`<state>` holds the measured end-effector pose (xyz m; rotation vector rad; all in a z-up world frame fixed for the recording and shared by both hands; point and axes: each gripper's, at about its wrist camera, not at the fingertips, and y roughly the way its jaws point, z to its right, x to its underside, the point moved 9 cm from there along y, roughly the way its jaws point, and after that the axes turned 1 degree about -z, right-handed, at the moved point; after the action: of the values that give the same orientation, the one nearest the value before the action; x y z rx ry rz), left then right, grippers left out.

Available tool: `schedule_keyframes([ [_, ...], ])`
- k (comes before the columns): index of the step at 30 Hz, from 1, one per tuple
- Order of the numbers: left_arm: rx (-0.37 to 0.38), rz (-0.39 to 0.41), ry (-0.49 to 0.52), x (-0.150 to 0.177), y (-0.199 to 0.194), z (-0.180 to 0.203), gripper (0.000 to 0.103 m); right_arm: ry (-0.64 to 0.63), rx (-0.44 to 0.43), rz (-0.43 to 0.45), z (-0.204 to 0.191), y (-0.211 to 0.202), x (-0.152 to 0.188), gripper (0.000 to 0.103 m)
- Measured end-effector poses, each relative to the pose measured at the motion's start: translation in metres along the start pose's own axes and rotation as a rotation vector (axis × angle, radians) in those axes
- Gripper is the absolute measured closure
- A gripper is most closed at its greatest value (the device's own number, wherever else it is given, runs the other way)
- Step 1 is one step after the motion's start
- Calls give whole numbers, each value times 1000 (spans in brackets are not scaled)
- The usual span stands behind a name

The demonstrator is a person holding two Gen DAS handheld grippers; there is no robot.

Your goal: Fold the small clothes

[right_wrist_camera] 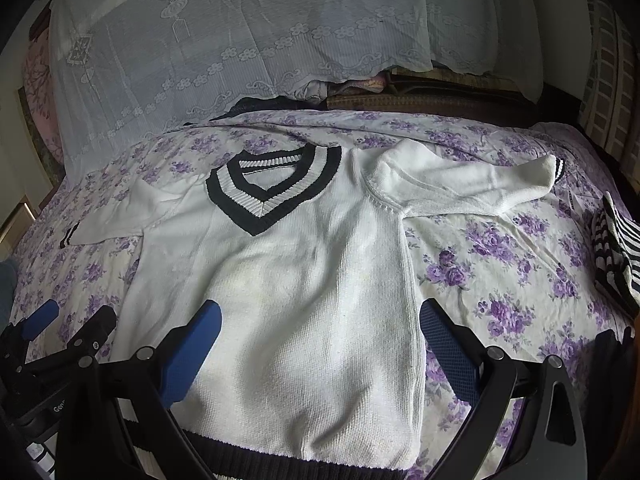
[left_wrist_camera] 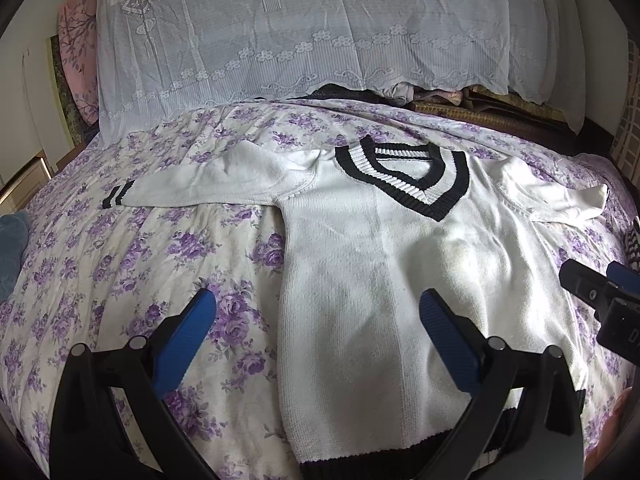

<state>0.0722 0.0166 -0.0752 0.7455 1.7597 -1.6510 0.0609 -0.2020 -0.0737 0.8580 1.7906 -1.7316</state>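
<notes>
Hovering low over the near end of the bed, the left claw (left_wrist_camera: 318, 336) has its blue fingers spread wide apart, holding nothing; one finger sits above the flowered bedspread (left_wrist_camera: 132, 264) and the other above the body of the white sweater (left_wrist_camera: 384, 264), so the garment's left side edge runs between them. The right claw (right_wrist_camera: 320, 344) is likewise gaping and empty, straddling the sweater's other side edge, with one finger over the knit and one over the bedspread. In each wrist view the other claw shows at the frame's edge, just beside the sweater's lower corner.

The sweater lies face up and spread flat on the bed, black hem band nearest the claws, black-and-white striped V-neck collar (left_wrist_camera: 404, 178) toward the far side. Both sleeves stretch outward; the left sleeve (left_wrist_camera: 192, 182) ends in a striped cuff, and the right sleeve (right_wrist_camera: 472, 186) lies slightly rumpled. A black-and-white striped cloth (right_wrist_camera: 616, 248) rests on the bedspread well to the right. A white lace cover (left_wrist_camera: 304, 28) drapes over a pile at the far side of the bed.
</notes>
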Motion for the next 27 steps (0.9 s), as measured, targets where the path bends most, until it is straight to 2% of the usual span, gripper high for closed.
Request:
schedule_keyframes([
  [27, -4, -4, -1, 1, 0, -4, 4, 3, -6, -14, -2, 4, 2, 3],
])
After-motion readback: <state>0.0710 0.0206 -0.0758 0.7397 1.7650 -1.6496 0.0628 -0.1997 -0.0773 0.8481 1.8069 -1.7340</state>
